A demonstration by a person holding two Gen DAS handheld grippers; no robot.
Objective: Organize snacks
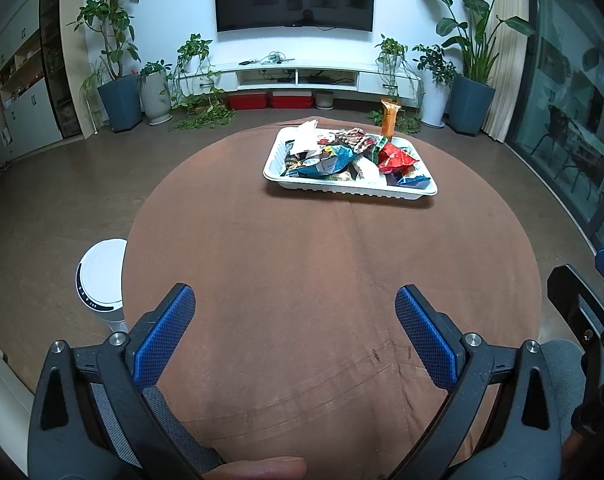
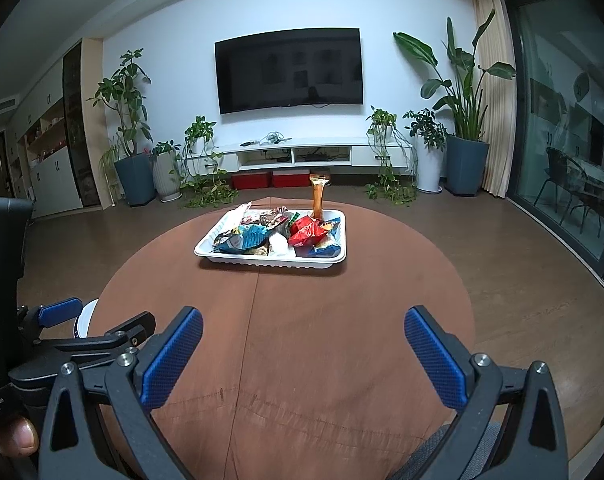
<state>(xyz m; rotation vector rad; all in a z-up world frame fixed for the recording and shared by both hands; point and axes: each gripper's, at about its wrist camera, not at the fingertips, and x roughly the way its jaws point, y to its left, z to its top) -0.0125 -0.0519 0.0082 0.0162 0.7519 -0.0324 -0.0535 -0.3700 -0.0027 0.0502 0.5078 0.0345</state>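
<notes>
A white tray [image 1: 276,174] [image 2: 206,250] sits on the far half of the round brown table [image 1: 302,280] [image 2: 302,340]. It is heaped with several snack packets: a blue one [image 1: 322,162] [image 2: 244,238], a red one [image 1: 394,158] [image 2: 306,230], a white one [image 1: 304,136]. An orange packet [image 1: 391,118] [image 2: 317,198] stands upright at the tray's back right. My left gripper [image 1: 294,300] hangs open over the near table edge, nothing between its blue pads. My right gripper [image 2: 302,320] is open too, also well short of the tray.
A white round stool or bin [image 1: 102,276] stands on the floor left of the table. Beyond are a TV [image 2: 288,70], a low white cabinet [image 2: 302,156], potted plants [image 2: 132,152] and glass doors [image 2: 570,140] on the right. A thumb [image 1: 262,468] shows at the bottom.
</notes>
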